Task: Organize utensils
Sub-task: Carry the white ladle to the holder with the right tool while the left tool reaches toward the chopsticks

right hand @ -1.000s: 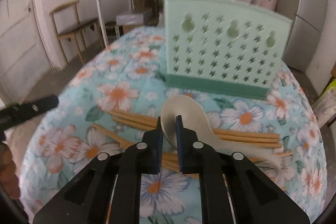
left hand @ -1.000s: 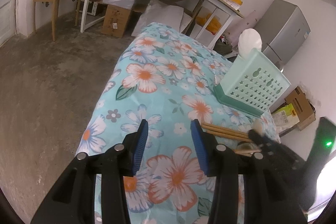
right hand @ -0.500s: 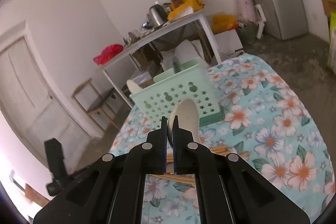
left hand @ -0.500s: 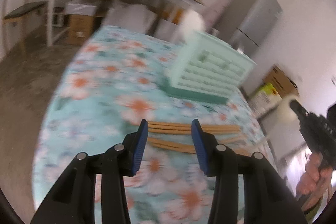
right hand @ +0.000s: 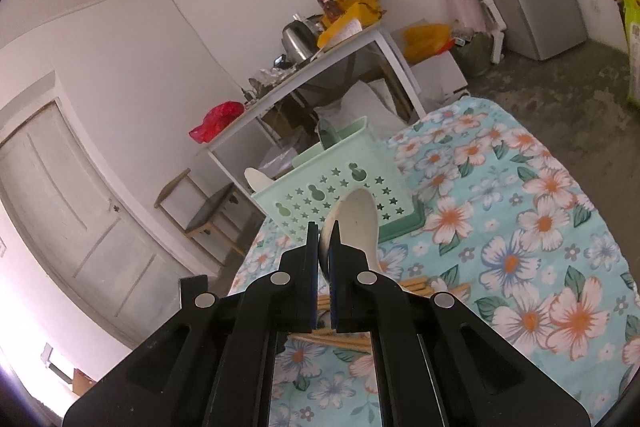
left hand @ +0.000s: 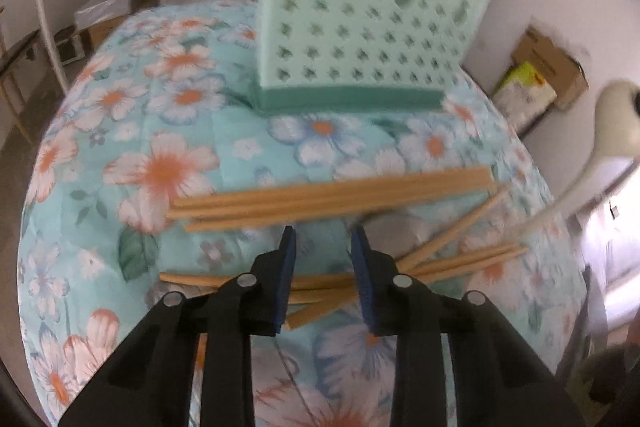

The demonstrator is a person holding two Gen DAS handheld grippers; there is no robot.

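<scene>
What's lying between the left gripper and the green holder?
In the left wrist view, a row of chopsticks lies crosswise between the left gripper and the holder; beyond it, bare cloth.

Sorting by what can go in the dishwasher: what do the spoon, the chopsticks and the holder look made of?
Spoon: smooth off-white, faintly glossy, likely ceramic or melamine; can't tell which. Chopsticks: matte tan, square-ended sticks, probably bamboo or wood. Holder: mint-green moulded plastic, by its star cut-outs and even colour.
</scene>
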